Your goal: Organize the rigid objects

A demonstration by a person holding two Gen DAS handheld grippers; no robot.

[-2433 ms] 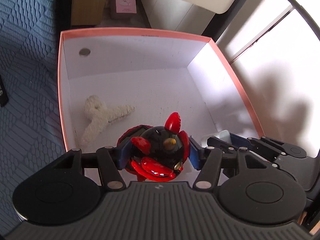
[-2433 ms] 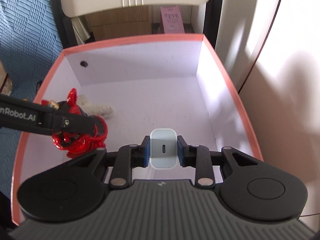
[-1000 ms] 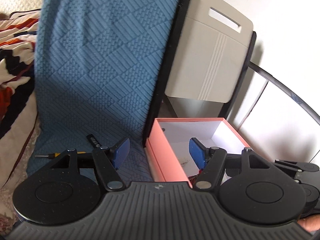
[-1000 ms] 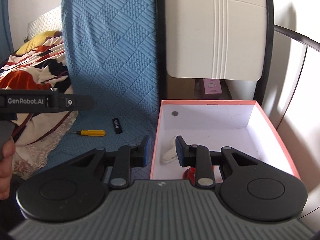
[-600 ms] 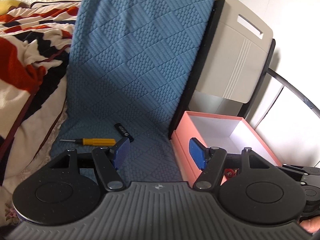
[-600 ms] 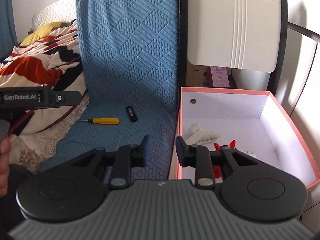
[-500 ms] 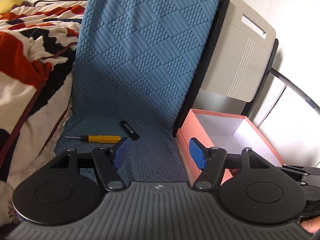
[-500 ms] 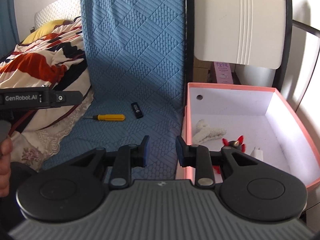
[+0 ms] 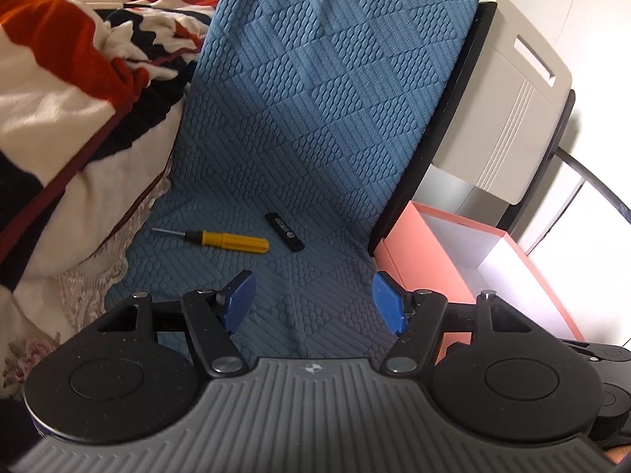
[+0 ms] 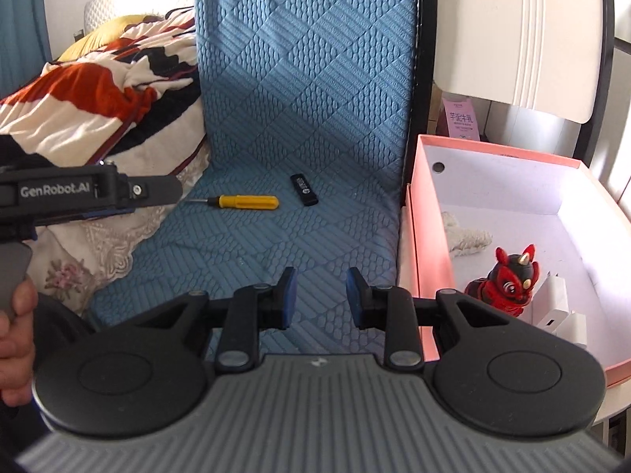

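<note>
- One yellow-handled screwdriver (image 10: 246, 201) on the blue mat (image 10: 307, 118), at 11 o'clock.
- One black USB stick (image 10: 304, 190), just beside it.
- One pink box (image 10: 418, 244) at 3 o'clock, holding one red figurine (image 10: 506, 282), one white plush toy (image 10: 465, 238), one white charger (image 10: 558, 307).
- Two tools: left tool (image 9: 313, 301), right tool (image 10: 320, 295).

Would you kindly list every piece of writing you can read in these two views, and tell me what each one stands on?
"GenRobot.AI": on the side of the left gripper, seen from the right wrist view.
White print and a round logo on the black USB stick: too small to read.
Dark characters on the pink carton behind the pink box: too blurred to read.
</note>
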